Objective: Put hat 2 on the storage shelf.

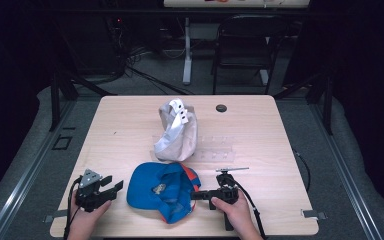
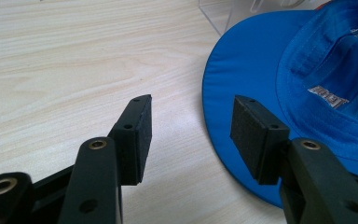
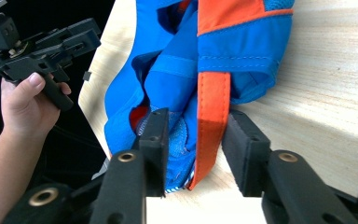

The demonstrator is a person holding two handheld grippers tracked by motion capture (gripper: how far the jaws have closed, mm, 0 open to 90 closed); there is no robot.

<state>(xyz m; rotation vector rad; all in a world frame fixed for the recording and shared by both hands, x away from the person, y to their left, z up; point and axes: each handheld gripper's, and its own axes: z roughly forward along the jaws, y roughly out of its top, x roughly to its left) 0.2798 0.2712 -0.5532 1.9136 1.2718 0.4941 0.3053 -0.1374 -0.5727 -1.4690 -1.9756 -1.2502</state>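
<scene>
Nearest the person, at the six o'clock edge of the pale wood-grain table [image 1: 130,125], lies a blue fabric cap with orange trim [image 1: 162,190], upside down with its hollow facing up, which leaves its soft rear edge free to be gripped. The right gripper [image 1: 196,195], held level at the cap's three o'clock side and pointing toward nine o'clock, has its jaws astride that rear edge: in the right gripper view the orange strap and a fold of blue cloth [image 3: 205,126] sit between the pads, which stand partly spread and close against the fabric without clearly pressing it, so this reads as a pinch about to be made, not yet a firm hold. The left gripper [image 1: 111,187] waits at the cap's nine o'clock side, its jaws spread with nothing between them; in the left gripper view the right-hand pad hangs just over the flat blue brim [image 2: 242,84], probably placed to steady or take that side once the other end lifts. Farther off, toward twelve o'clock, a grey-white fabric cap [image 1: 176,131] rests on a clear plastic stand [image 1: 215,150], likely where the blue cap is meant to go. A small black round disc [image 1: 221,108] lies near the far edge.
</scene>
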